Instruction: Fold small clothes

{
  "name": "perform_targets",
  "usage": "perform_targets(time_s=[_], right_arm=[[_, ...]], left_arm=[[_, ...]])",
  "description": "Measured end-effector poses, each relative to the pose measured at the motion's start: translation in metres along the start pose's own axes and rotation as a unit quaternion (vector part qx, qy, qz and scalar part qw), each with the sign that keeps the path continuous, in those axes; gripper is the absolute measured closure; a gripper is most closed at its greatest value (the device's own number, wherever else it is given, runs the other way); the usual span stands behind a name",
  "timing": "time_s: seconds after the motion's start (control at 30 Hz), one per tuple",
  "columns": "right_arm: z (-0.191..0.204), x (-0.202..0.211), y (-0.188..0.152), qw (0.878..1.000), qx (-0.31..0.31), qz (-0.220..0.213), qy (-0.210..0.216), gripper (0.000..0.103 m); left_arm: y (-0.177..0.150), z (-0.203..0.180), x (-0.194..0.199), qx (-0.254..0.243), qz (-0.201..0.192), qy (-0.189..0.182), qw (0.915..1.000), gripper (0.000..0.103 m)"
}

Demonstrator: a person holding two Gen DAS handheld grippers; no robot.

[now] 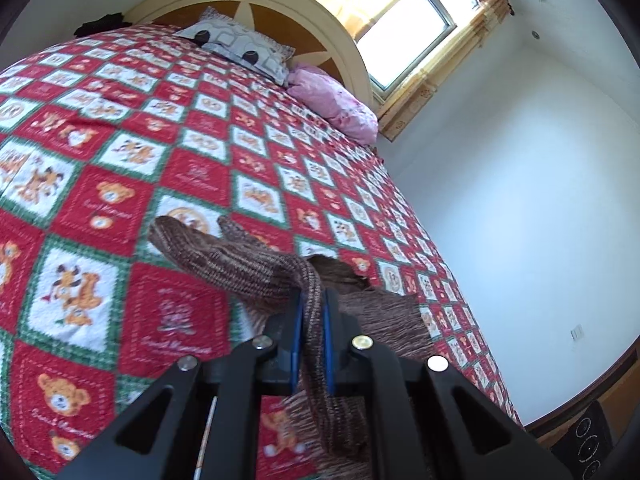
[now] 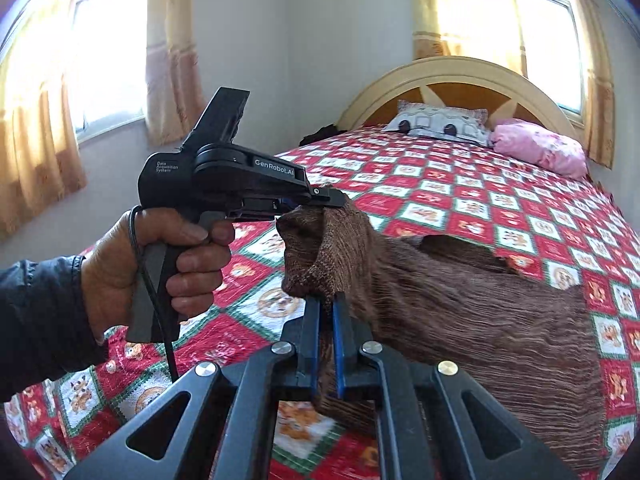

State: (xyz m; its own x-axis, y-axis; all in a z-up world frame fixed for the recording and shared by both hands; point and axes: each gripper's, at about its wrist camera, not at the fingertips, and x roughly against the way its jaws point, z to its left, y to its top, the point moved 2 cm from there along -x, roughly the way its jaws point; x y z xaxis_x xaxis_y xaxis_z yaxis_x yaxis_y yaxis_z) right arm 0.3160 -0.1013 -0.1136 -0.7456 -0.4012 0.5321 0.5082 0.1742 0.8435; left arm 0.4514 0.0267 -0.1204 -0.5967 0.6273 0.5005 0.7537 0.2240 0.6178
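Observation:
A brown knitted garment (image 2: 460, 304) is lifted over the bed with its body draping down to the quilt. My left gripper (image 1: 313, 300) is shut on a ribbed edge of the brown knitted garment (image 1: 248, 268), which hangs through the blue pads. In the right wrist view the left gripper (image 2: 328, 198) pinches the garment's upper edge, held by a hand. My right gripper (image 2: 327, 300) is shut on the garment just below that, fabric bunched between its blue pads.
The bed carries a red, green and white checked quilt (image 1: 120, 160) with bear prints. A grey patterned pillow (image 1: 236, 46) and a pink pillow (image 1: 332, 104) lie by the curved headboard (image 2: 460, 76). Curtained windows (image 2: 104, 64) stand behind. A white wall (image 1: 520, 200) runs along the bed's right side.

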Motion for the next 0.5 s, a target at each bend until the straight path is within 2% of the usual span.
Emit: perform_targets(time_s=[0.23, 0.5], right_arm=[[-0.054, 0.04, -0.007, 0.998, -0.058, -0.023, -0.015, 0.1], [-0.121, 0.077, -0.032, 0.992, -0.118, -0.03, -0.045, 0.1]], left_arm=[[0.001, -0.061, -0.037, -0.04, 0.015, -0.014, 0.999, 0.094], [-0.014, -0.119, -0.094, -0.08, 0.056, -0.033, 0.9947, 0.094]])
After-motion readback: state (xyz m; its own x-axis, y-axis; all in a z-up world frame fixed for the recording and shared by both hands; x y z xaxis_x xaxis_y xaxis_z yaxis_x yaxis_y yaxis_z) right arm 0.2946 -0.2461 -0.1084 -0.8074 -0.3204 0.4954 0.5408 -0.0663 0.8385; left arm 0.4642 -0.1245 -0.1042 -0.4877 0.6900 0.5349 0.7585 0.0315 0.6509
